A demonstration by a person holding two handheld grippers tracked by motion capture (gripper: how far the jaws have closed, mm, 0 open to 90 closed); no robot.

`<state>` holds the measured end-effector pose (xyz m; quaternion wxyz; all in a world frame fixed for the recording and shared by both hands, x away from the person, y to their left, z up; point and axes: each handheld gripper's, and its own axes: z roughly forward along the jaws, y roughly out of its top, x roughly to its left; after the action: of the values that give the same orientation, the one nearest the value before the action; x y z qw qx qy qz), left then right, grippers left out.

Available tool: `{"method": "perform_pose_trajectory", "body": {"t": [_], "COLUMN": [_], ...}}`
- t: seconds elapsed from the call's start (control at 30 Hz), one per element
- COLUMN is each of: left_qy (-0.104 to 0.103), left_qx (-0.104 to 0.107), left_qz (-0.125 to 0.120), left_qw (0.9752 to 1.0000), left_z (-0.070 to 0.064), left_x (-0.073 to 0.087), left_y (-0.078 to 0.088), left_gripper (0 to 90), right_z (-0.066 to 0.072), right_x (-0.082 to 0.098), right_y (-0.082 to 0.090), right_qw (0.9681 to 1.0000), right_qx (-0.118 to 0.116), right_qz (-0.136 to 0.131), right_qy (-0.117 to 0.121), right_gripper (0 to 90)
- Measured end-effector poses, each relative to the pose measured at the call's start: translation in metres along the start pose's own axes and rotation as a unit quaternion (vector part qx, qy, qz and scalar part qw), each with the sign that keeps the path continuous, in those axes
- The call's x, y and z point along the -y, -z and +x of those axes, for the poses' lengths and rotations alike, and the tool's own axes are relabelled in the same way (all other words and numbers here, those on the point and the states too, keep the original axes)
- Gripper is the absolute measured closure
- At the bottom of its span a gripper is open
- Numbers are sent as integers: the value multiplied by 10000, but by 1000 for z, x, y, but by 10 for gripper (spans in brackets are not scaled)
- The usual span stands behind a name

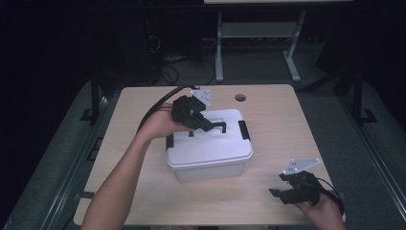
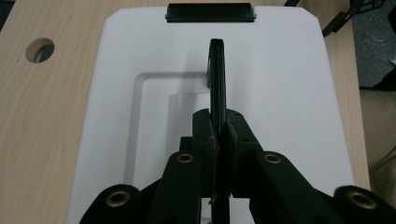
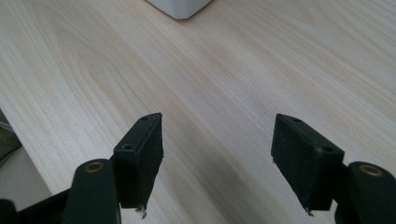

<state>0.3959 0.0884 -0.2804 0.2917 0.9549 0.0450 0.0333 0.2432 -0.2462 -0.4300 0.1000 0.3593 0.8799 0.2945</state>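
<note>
Right gripper (image 1: 287,193): closest to the camera, down at the near right corner of the table (image 1: 143,201). Its jaws stand well apart with nothing in them, just bare wood grain in between in the right gripper view.
Room on the right: loads of open tabletop between that gripper and the white box (image 1: 210,160), which is well apart from it. One white corner of the box peeks in at the top of the right gripper view.
Left gripper (image 1: 207,127): over the lid (image 2: 280,93), jaws pinched tight on the black handle (image 2: 217,74). In the left gripper view the handle stands up on edge as a thin strip right between the pads.
Box spot: pretty much mid-table, a touch left of centre, with bare wood on all four sides and no edge of the table close to it.
Box axis: long side runs left to right across the table, slightly skewed, right end a bit nearer.
Latches: one black latch (image 1: 244,130) on the right short end, another (image 1: 169,142) on the left short end.
Handle axis: runs along the lid's long side, pointing at the latch.
Far edge: a round cable hole (image 1: 240,97) sits behind the box.
</note>
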Motion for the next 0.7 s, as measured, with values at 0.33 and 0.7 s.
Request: {"method": "perform_pose_trajectory", "body": {"t": [0.33,0.7], "left_qy": [-5,63], "left_qx": [43,120], "left_qz": [130,114], "left_qw": [9999,9998], "left_z": [2,5], "left_x": [-1,5], "left_y": [-8,-8], "left_gripper": [840,839], "right_z": [1,1], "right_x": [-1,-1], "right_y": [-2,-2], "right_qw": [10000,10000], "right_qx": [-32,-39], "right_qz": [37,43], "right_qy": [30,17], "right_gripper": [334,334]}}
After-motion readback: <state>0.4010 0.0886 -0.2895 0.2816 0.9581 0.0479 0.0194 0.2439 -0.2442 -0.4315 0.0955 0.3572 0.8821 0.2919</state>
